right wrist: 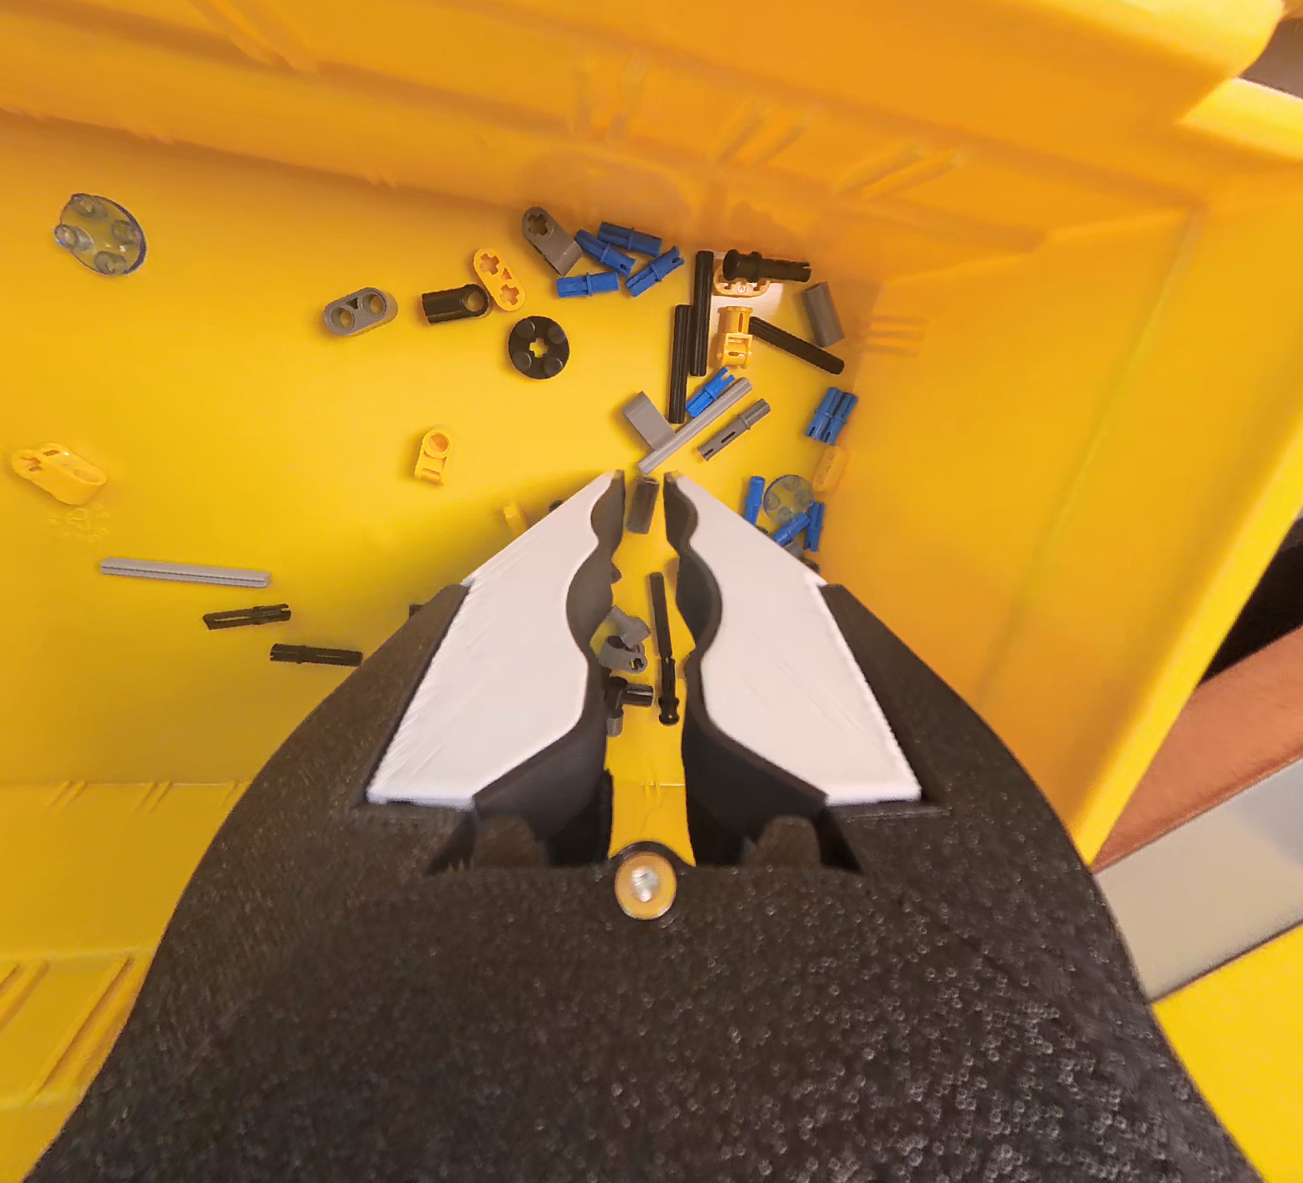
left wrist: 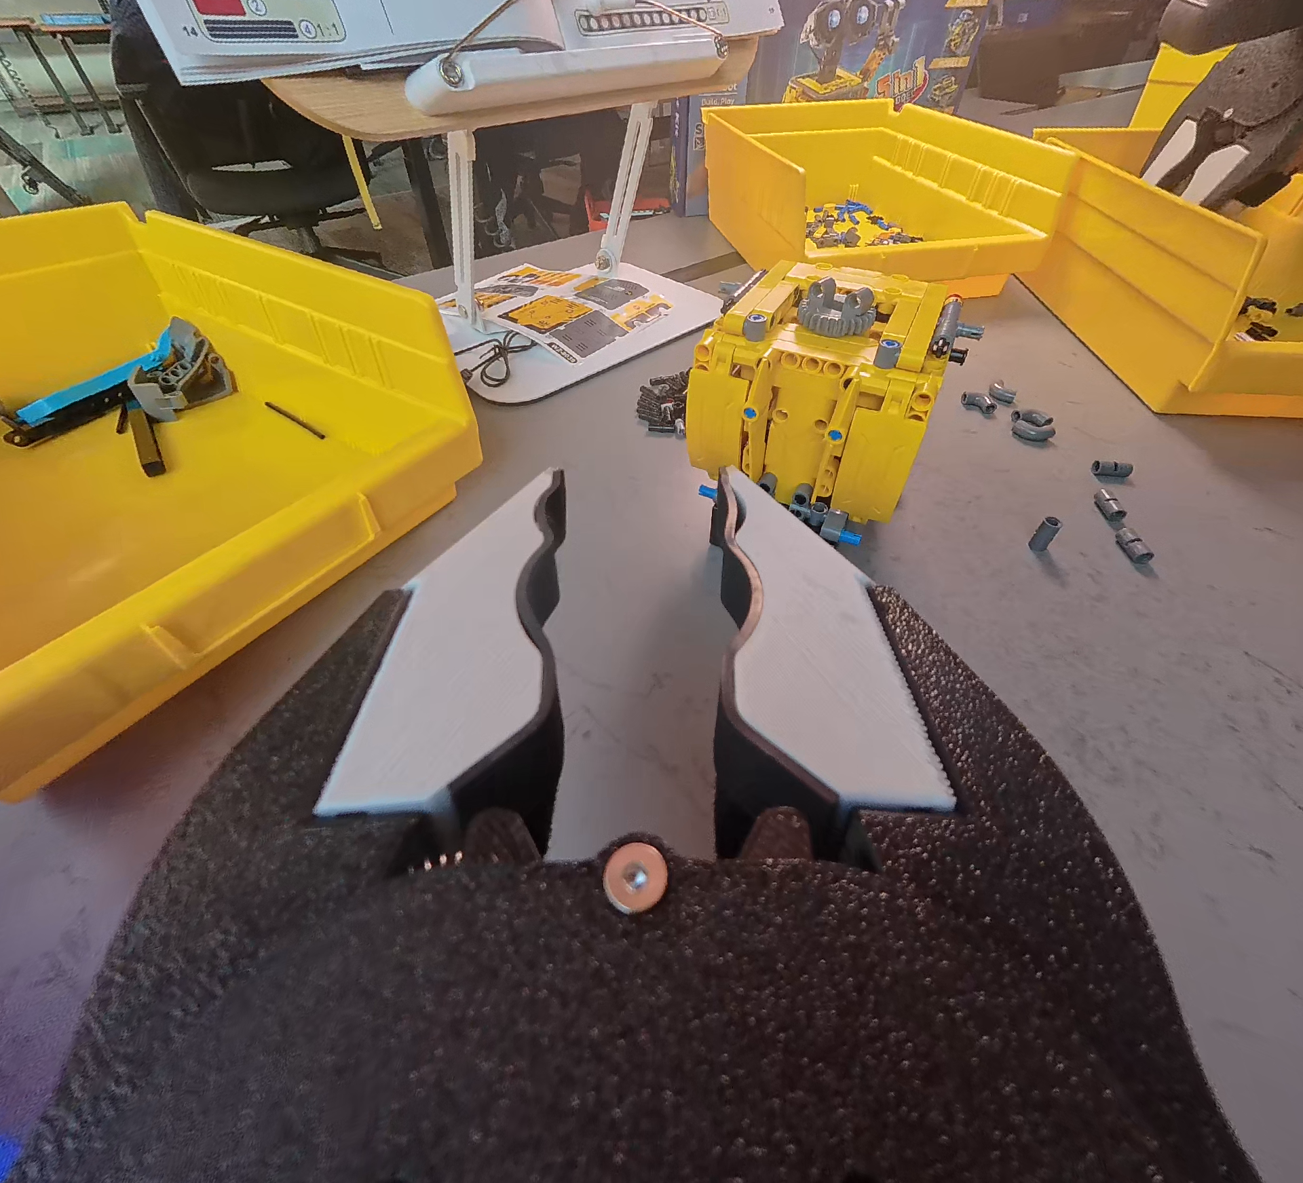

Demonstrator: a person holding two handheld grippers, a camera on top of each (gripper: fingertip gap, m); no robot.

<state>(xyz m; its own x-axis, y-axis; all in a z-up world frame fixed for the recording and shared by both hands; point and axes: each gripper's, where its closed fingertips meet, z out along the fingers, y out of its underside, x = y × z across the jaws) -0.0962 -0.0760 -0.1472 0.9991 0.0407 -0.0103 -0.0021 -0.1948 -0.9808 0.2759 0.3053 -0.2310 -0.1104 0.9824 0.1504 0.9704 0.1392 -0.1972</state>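
My right gripper (right wrist: pixel 643 479) held a small dark sleeve piece (right wrist: pixel 641 504) at its tips, inside a yellow bin (right wrist: pixel 987 514).
It seemed pinched, though I could not see contact clearly; blue pins (right wrist: pixel 620 261) and black axles (right wrist: pixel 694 331) lay beyond. My left gripper (left wrist: pixel 641 486) hovered wide over the grey table (left wrist: pixel 1057 691), empty, its right fingertip just beside the yellow brick model (left wrist: pixel 811 402); another yellow bin (left wrist: pixel 395 373) stood left.
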